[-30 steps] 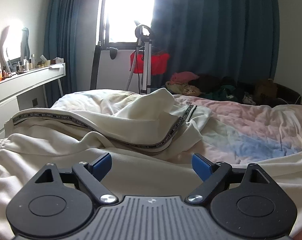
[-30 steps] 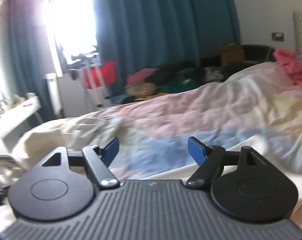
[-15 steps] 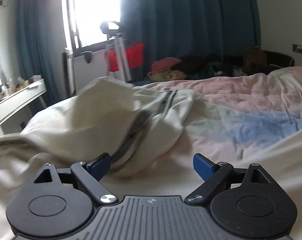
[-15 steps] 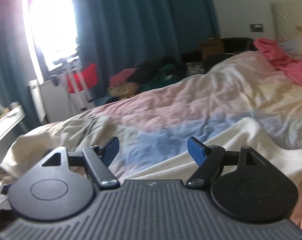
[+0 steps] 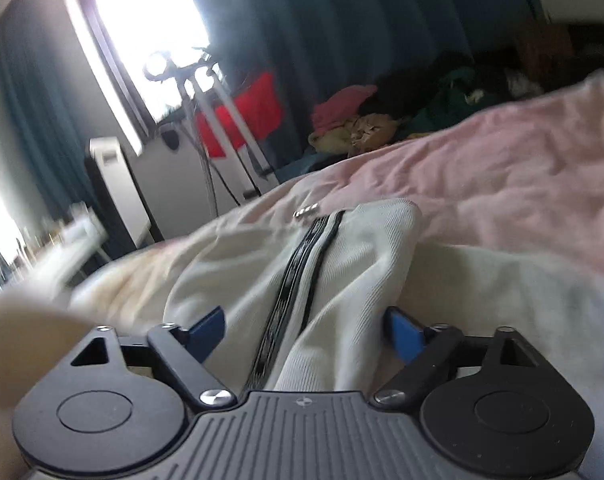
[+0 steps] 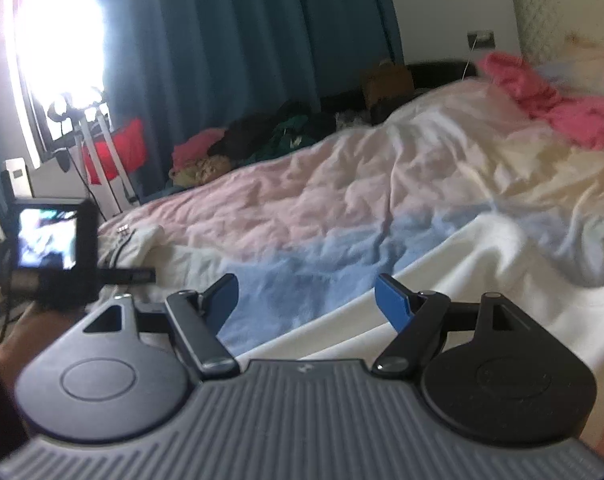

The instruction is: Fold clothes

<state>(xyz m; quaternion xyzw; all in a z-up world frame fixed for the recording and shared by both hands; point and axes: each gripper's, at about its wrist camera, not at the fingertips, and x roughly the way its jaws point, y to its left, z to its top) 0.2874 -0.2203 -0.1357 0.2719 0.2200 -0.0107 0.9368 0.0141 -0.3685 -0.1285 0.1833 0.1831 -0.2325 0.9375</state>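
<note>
A cream garment with a black patterned stripe (image 5: 302, 276) lies crumpled on the bed. My left gripper (image 5: 305, 330) is open, low over it, with a fold of the cream cloth between its blue fingertips (image 5: 208, 326). My right gripper (image 6: 307, 298) is open and empty above the blue part of the duvet, with a white cloth edge (image 6: 481, 264) under its right finger. The garment's far corner (image 6: 142, 240) shows at the left of the right wrist view, behind the left hand's camera (image 6: 50, 240).
The bed carries a pink, blue and cream duvet (image 6: 341, 196). Pink clothes (image 6: 553, 100) lie near the headboard. A clothes pile (image 6: 262, 136), a tripod (image 5: 206, 92) with a red item, a dark curtain and a bright window stand beyond the bed. A dresser (image 5: 62, 240) is at the left.
My left gripper has swung right, tilted and dropped closer, so the striped fold now lies between its open fingers. My right gripper has turned right, and the left hand's camera has come into its view.
</note>
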